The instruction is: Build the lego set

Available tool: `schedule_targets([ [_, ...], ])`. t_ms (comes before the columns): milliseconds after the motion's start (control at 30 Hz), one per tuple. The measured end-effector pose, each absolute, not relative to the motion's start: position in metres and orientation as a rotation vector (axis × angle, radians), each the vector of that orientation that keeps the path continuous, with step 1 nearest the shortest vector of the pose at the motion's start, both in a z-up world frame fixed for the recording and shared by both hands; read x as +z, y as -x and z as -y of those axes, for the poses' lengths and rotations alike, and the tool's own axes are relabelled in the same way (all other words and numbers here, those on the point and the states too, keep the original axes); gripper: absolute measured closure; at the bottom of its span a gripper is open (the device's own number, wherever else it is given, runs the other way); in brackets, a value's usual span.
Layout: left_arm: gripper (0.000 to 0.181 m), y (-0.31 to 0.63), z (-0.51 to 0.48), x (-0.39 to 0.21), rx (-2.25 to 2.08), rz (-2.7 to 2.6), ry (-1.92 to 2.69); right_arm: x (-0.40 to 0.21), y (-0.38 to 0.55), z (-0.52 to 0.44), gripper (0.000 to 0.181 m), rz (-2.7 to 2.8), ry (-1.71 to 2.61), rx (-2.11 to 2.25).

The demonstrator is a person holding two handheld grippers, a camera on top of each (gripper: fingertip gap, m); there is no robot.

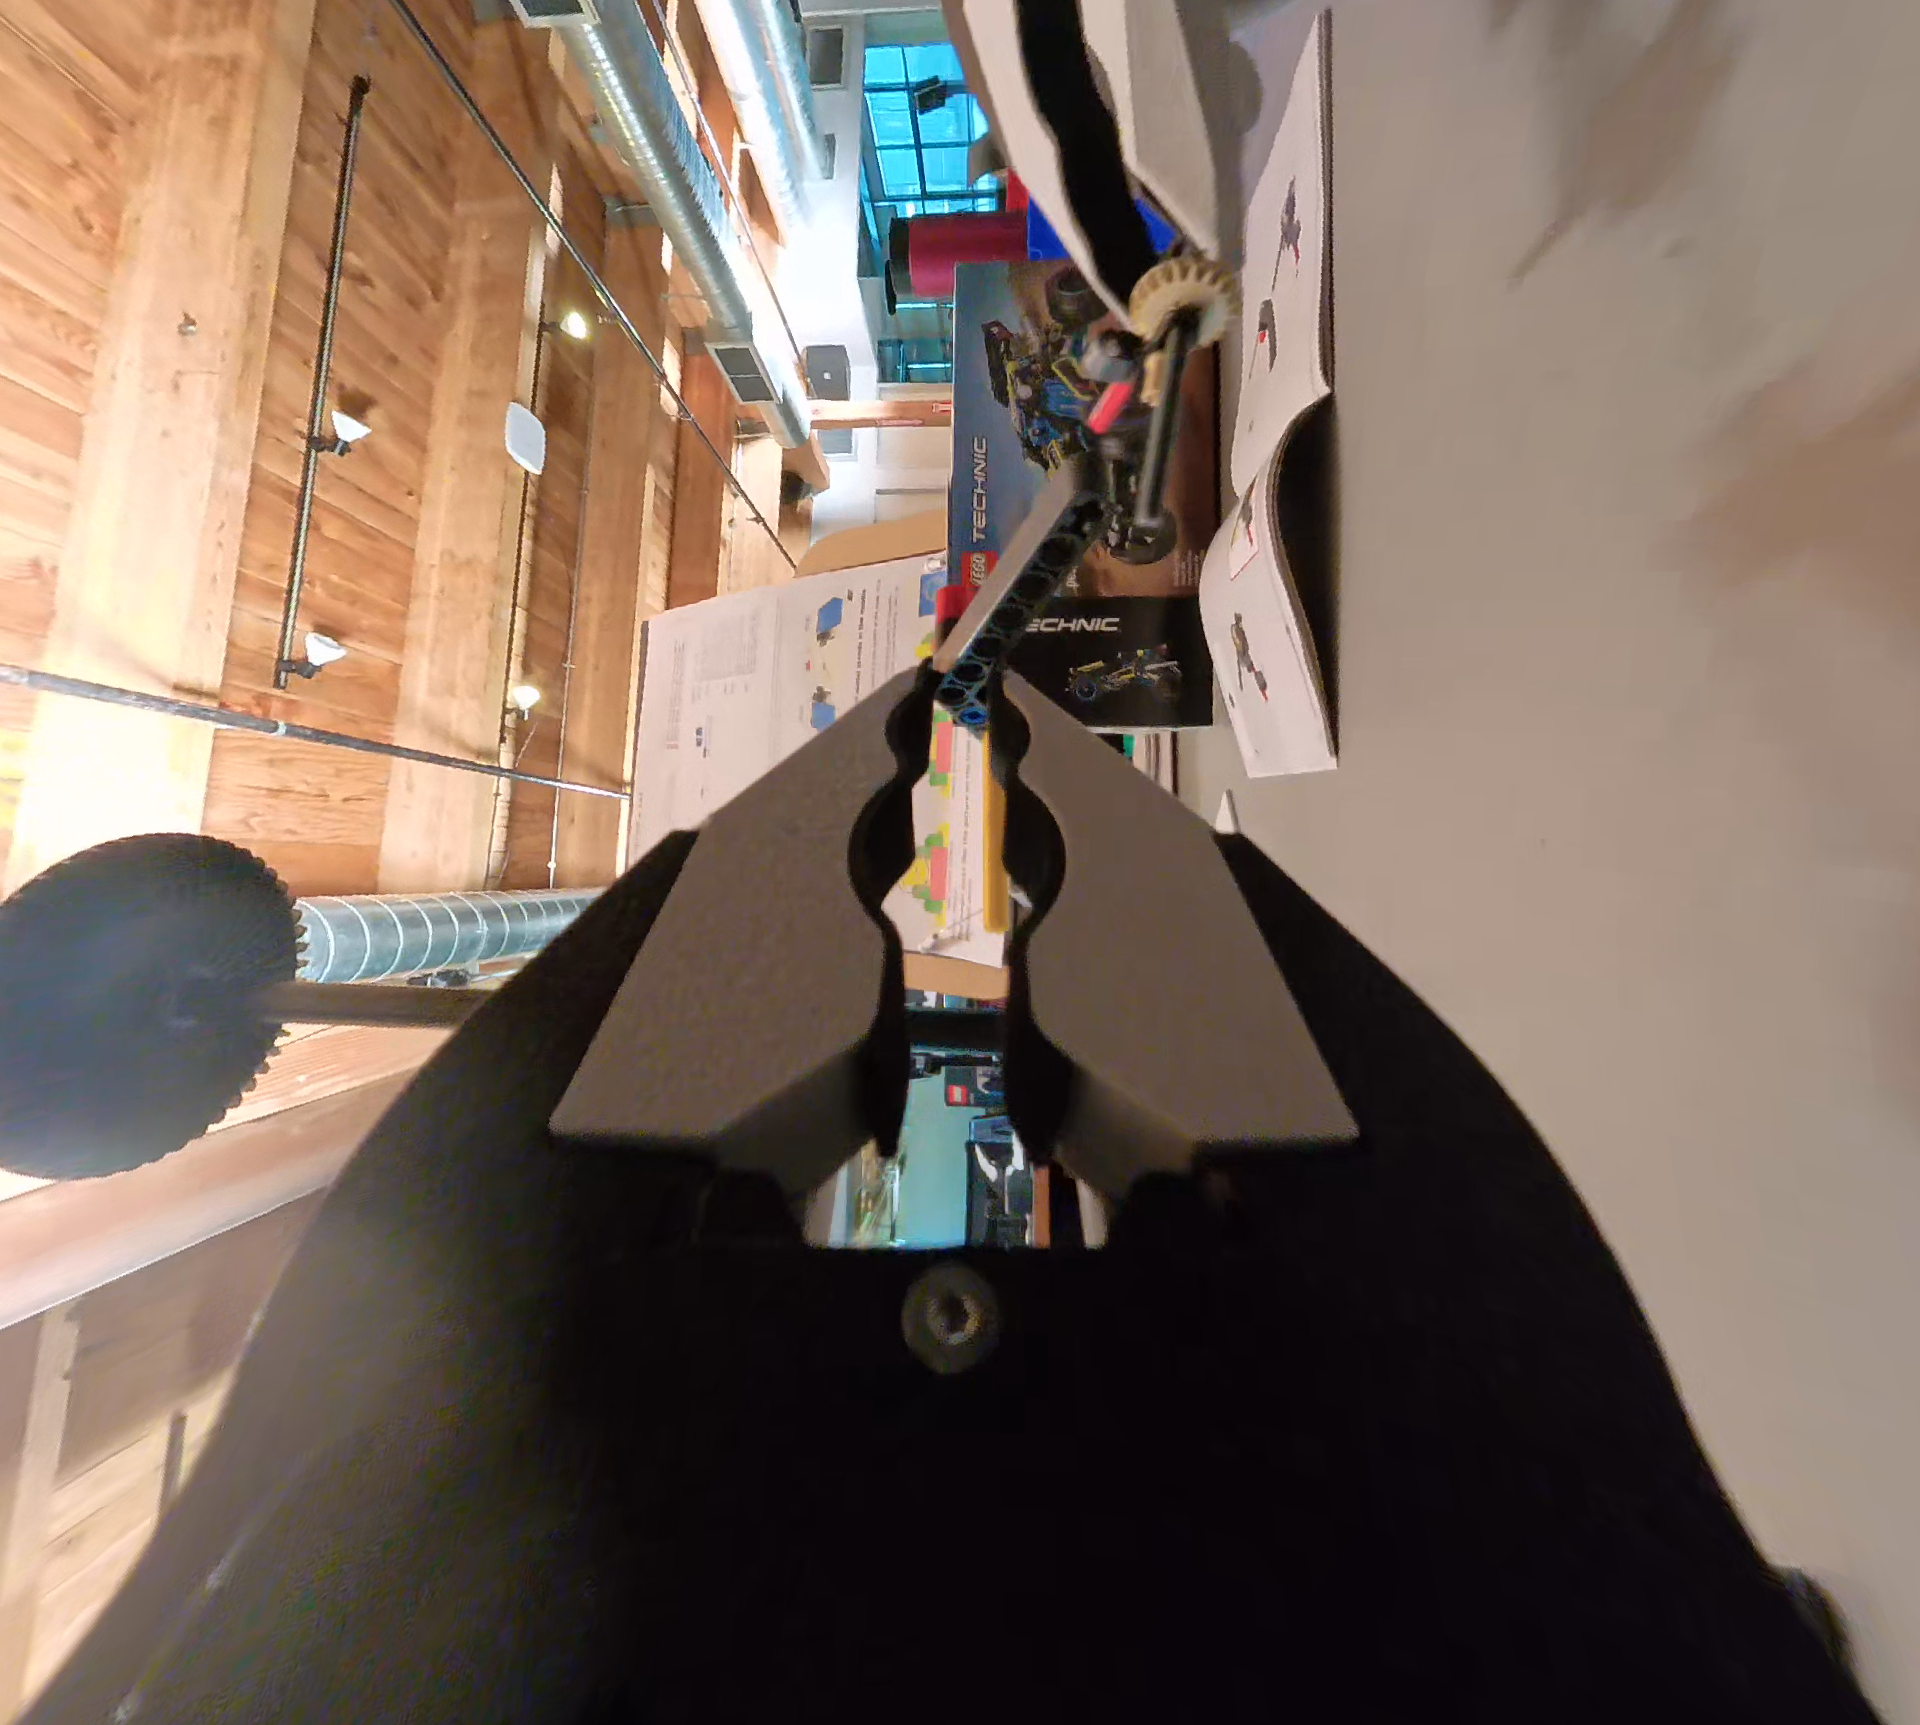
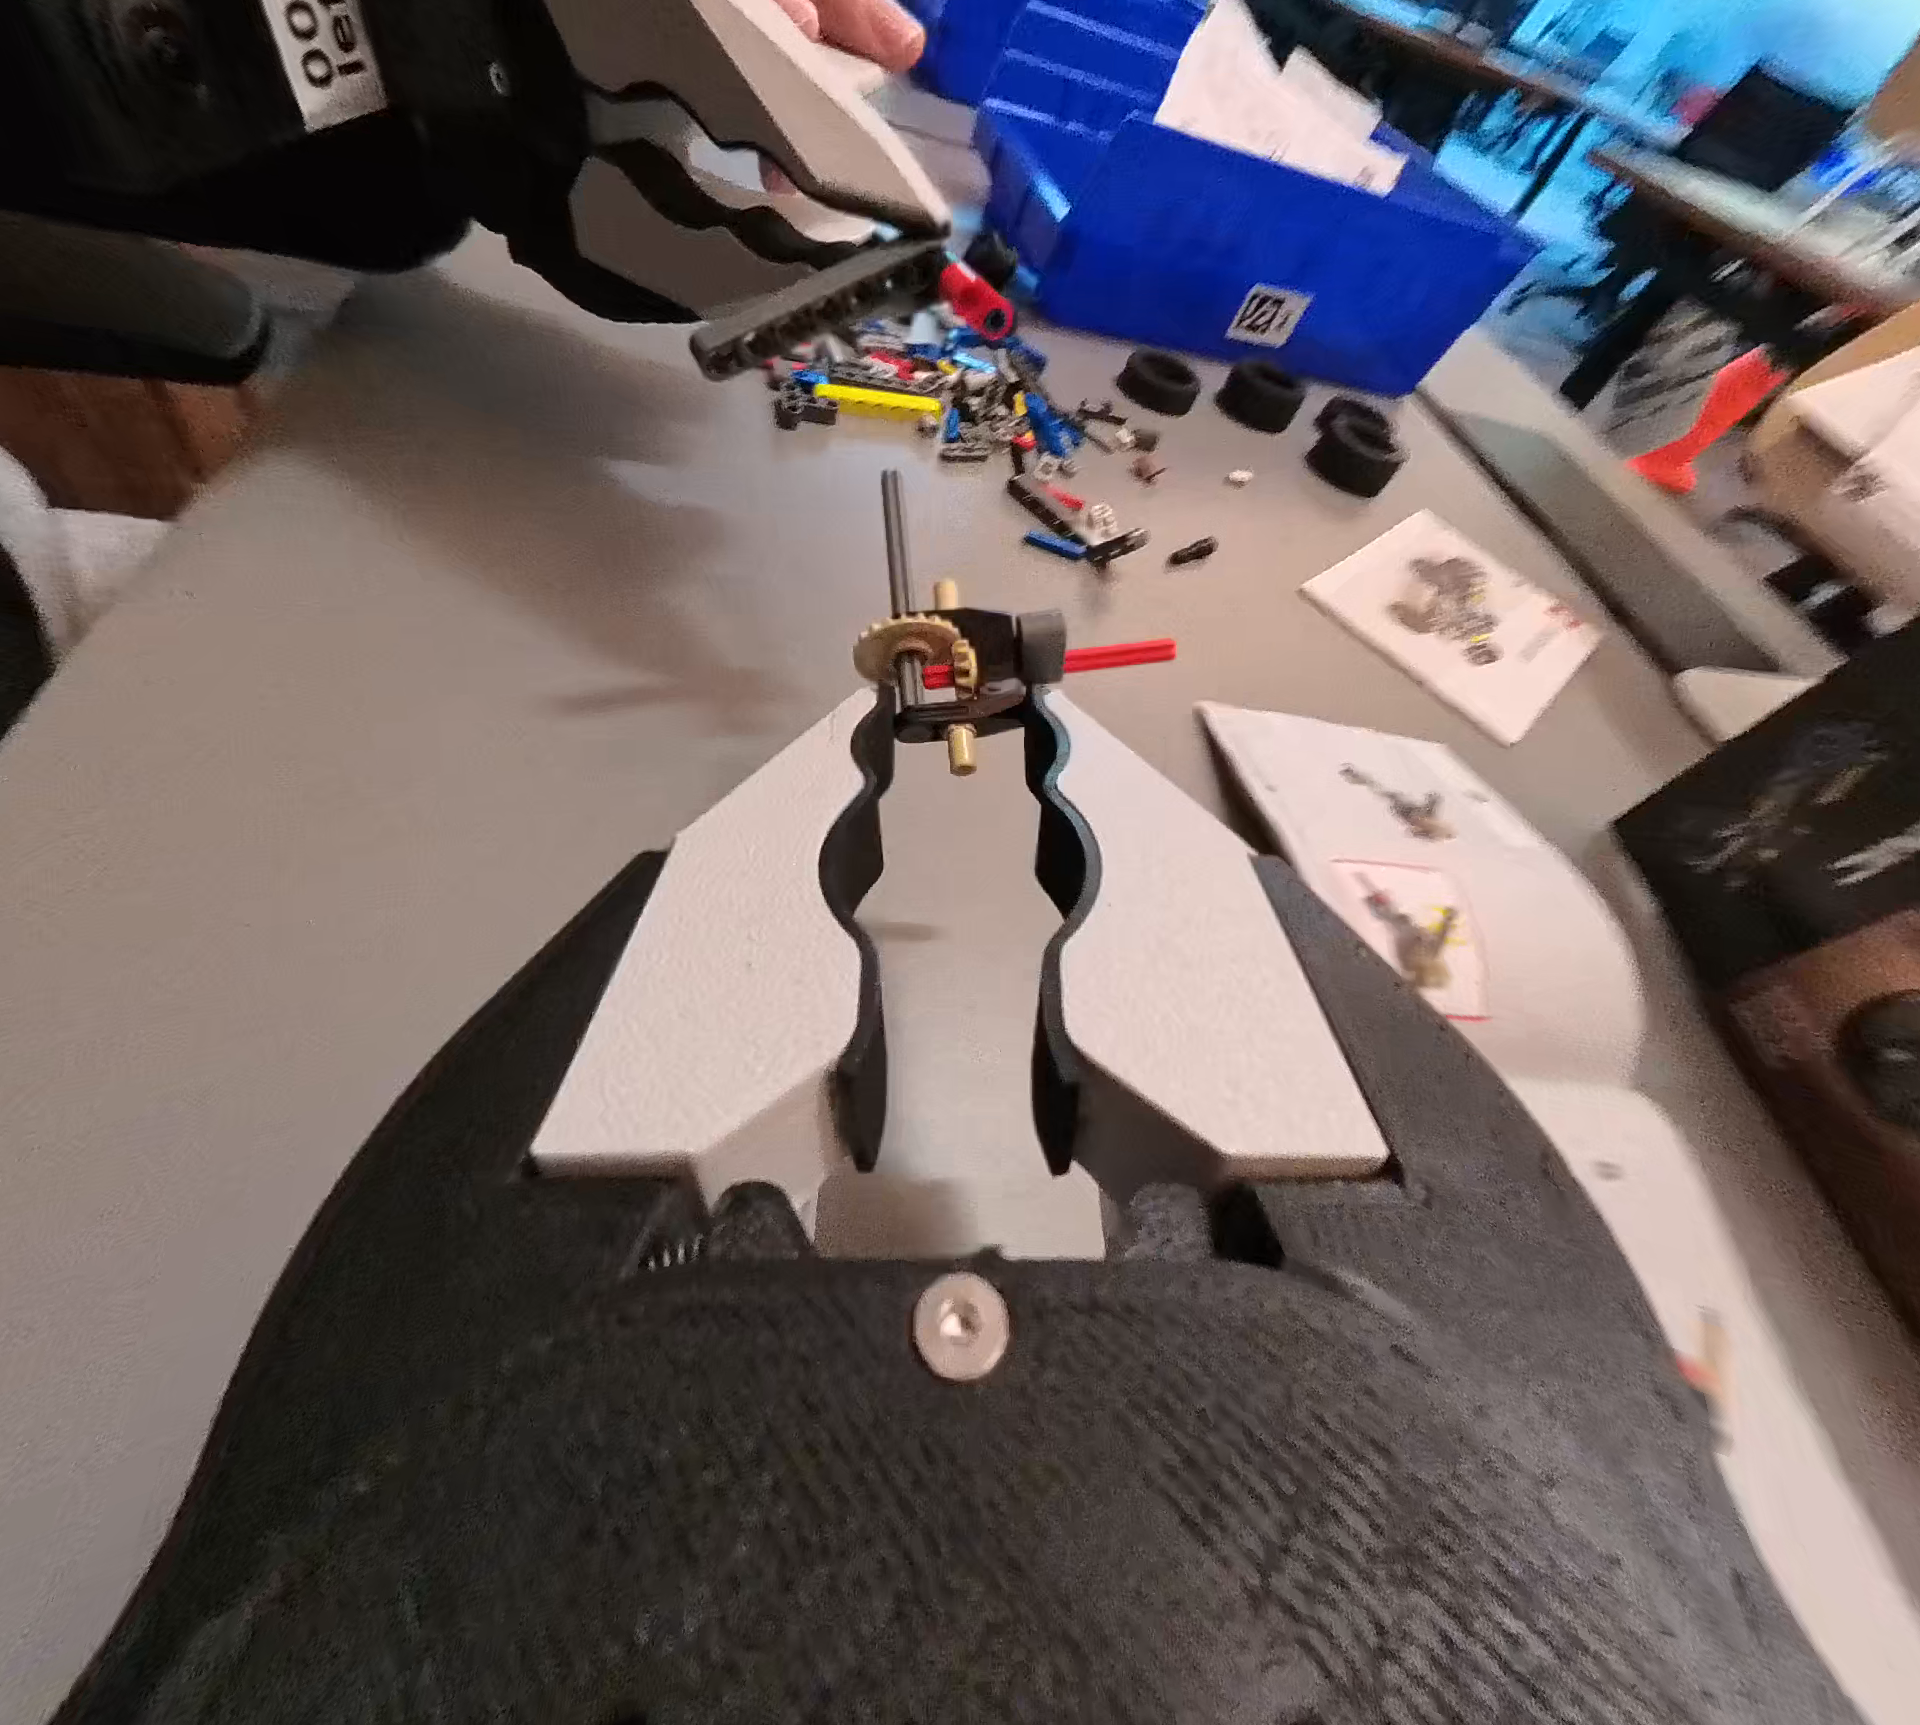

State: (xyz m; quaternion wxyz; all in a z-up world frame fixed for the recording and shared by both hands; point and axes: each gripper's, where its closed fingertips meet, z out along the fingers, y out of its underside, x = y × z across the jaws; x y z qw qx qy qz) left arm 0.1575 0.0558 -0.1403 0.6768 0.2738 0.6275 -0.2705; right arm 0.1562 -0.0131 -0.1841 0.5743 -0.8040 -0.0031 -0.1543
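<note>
My right tongs [image 2: 961,719] are clenched on a small black gear assembly with tan bevel gears, a dark axle and a red axle [image 2: 961,657], while my left tongs [image 1: 961,699] grip the end of a long black perforated beam [image 1: 1039,574], both held above the grey worktop [image 2: 416,740]. The build looks barely begun: most loose coloured pieces [image 2: 935,408] and four black tyres [image 2: 1262,397] lie unused near the blue bins [image 2: 1247,241], with the open instruction booklet [image 2: 1413,865] close on my right, and nothing seems to block joining beam to assembly

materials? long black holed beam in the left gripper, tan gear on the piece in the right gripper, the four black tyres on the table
Long black holed beam: looks like hard moulded plastic, semi-gloss; crisp hole edges, light sheen.
Tan toothed gear: likely the same rigid plastic, matte-satin; sharp moulded teeth.
Four black tyres: probably rubber, dull, with no highlights; blur hides tread detail.
</note>
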Motion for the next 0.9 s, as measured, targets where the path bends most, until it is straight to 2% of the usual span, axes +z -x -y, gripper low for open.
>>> schedule_targets([
  [167,0.174,-0.155,-0.057,-0.147,-0.600,-1.429,-0.617,-0.193,-0.145,0.010,0.159,-0.084,1.895,-0.090],
  [500,0.174,-0.165,-0.060,-0.173,-0.544,-1.524,-0.605,-0.236,-0.152,0.012,0.158,-0.047,2.171,-0.256],
  [900,0.174,-0.153,-0.048,-0.180,-0.611,-1.554,-0.630,-0.242,-0.101,0.018,0.159,0.471,2.162,0.124],
])
